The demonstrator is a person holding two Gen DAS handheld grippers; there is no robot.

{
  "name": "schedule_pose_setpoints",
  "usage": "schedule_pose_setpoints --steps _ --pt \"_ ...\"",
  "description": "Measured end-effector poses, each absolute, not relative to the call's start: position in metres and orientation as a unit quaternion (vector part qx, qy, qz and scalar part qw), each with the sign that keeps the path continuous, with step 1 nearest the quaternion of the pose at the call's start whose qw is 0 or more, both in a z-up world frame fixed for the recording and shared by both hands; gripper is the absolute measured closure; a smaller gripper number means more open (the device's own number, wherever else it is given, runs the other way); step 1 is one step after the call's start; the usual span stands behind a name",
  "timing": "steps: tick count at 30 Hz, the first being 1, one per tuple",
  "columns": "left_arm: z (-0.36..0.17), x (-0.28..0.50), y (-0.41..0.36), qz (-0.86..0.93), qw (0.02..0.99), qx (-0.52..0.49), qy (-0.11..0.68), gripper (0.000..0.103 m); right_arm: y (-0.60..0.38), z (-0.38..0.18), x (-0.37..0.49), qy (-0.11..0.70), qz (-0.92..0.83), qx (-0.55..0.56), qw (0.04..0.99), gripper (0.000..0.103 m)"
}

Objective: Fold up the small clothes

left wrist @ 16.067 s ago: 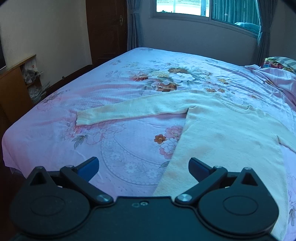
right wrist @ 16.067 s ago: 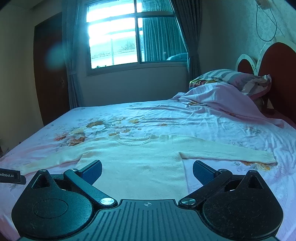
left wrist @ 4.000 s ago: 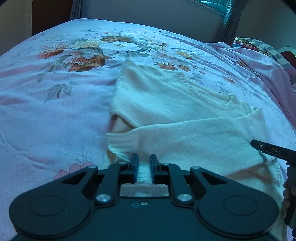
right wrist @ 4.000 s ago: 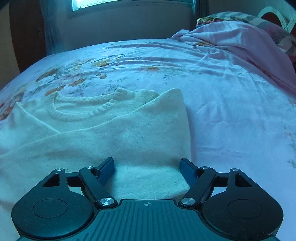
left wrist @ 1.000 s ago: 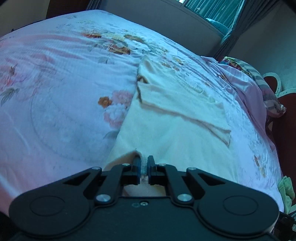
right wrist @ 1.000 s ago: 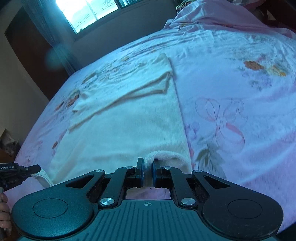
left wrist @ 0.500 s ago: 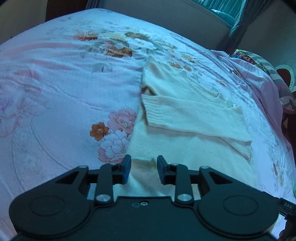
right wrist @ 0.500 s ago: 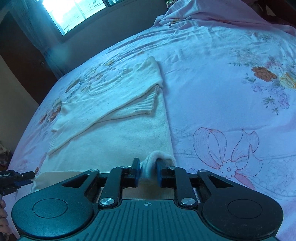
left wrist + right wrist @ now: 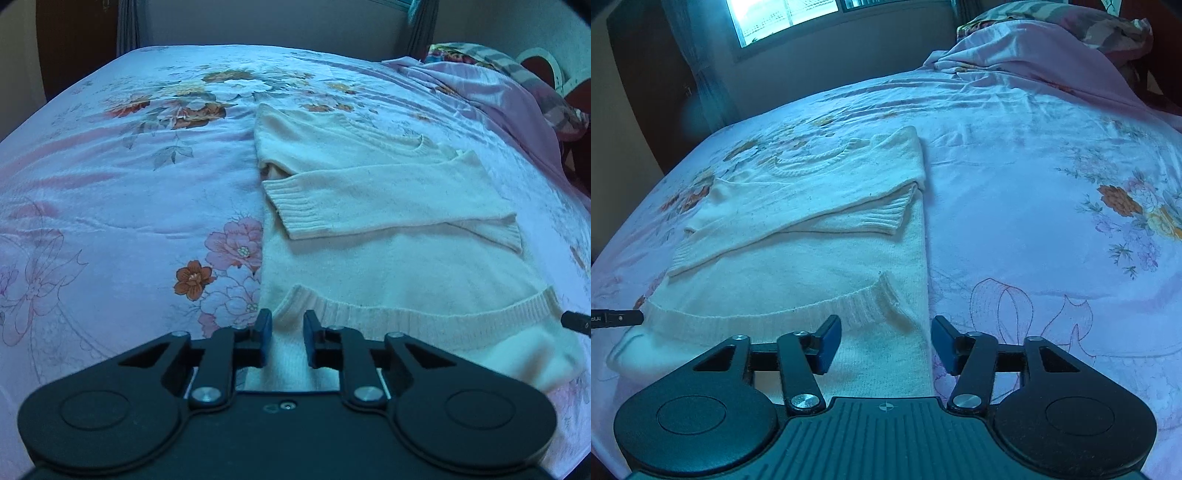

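Now, view by view:

Left wrist, thing: the cream sweater (image 9: 388, 206) lies on the floral bedsheet (image 9: 110, 206), right of the sheet's middle, both sleeves crossed over the chest, and its ribbed hem (image 9: 406, 314) turned up a little from the near edge.
Left wrist, tongs: the left gripper (image 9: 287, 338) has its jaws closing, a narrow gap between them, the near-left corner of the fold lying in that gap; the pads do not appear to press it.
Left wrist, advice: I judge the fold only begun, so take both layers at the corner, well in from the edge, before lifting.

Right wrist, thing: the same sweater fills the left half, the hem band ending just beyond the tongs at the garment's right edge.
Right wrist, tongs: the right gripper (image 9: 886, 345) stands apart, jaws wide, the cloth's right edge between them untouched.
Right wrist, advice: close on the right corner at the same depth as the left, then carry both hands level toward the far neckline (image 9: 809, 160) so the crease runs straight.
Right wrist, risk: uneven grips would probably skew the fold and drag the sleeves.
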State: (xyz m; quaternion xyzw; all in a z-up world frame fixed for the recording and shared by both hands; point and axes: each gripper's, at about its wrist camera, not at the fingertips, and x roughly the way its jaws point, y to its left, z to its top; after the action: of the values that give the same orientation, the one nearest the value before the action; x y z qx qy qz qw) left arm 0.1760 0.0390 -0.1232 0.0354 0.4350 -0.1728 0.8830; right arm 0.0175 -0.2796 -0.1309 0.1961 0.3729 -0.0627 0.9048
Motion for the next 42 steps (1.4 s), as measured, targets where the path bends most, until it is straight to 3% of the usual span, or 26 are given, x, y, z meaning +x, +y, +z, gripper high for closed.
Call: schedule_pose_setpoints --steps 4,11,17,18,20,22,26,38,40,42 --pt "-0.129 0.18 0.033 -0.193 0.877 0.059 0.436 0.089 -0.283 -0.134 0.026 0.376 -0.06 0.191 0.905 0.054" --pt "-0.136 0.191 0.03 -0.193 0.877 0.079 0.433 0.069 -0.288 -0.142 0.044 0.387 -0.045 0.192 0.901 0.054" --pt "-0.14 0.193 0.031 -0.205 0.871 0.082 0.439 0.068 -0.288 -0.15 0.059 0.405 -0.035 0.178 0.896 0.055" --pt "-0.139 0.194 0.033 -0.206 0.869 0.075 0.443 0.07 -0.287 -0.15 0.059 0.405 -0.033 0.174 0.897 0.072" --pt "-0.137 0.192 0.037 -0.208 0.868 0.063 0.447 0.082 -0.283 -0.148 0.055 0.406 -0.029 0.162 0.899 0.097" --pt "-0.134 0.186 0.038 -0.212 0.87 0.063 0.442 0.089 -0.279 -0.147 0.049 0.402 -0.018 0.151 0.903 0.097" --pt "-0.132 0.182 0.036 -0.216 0.87 0.063 0.438 0.089 -0.281 -0.152 0.049 0.408 -0.007 0.165 0.898 0.096" --pt "-0.138 0.176 0.026 -0.231 0.86 0.106 0.442 0.083 -0.287 -0.155 0.056 0.42 -0.003 0.18 0.889 0.096" --pt "-0.138 0.18 0.026 -0.23 0.859 0.096 0.447 0.083 -0.288 -0.155 0.056 0.421 0.0 0.187 0.888 0.092" --pt "-0.137 0.179 0.027 -0.233 0.858 0.091 0.448 0.087 -0.289 -0.155 0.056 0.423 0.008 0.192 0.885 0.081"
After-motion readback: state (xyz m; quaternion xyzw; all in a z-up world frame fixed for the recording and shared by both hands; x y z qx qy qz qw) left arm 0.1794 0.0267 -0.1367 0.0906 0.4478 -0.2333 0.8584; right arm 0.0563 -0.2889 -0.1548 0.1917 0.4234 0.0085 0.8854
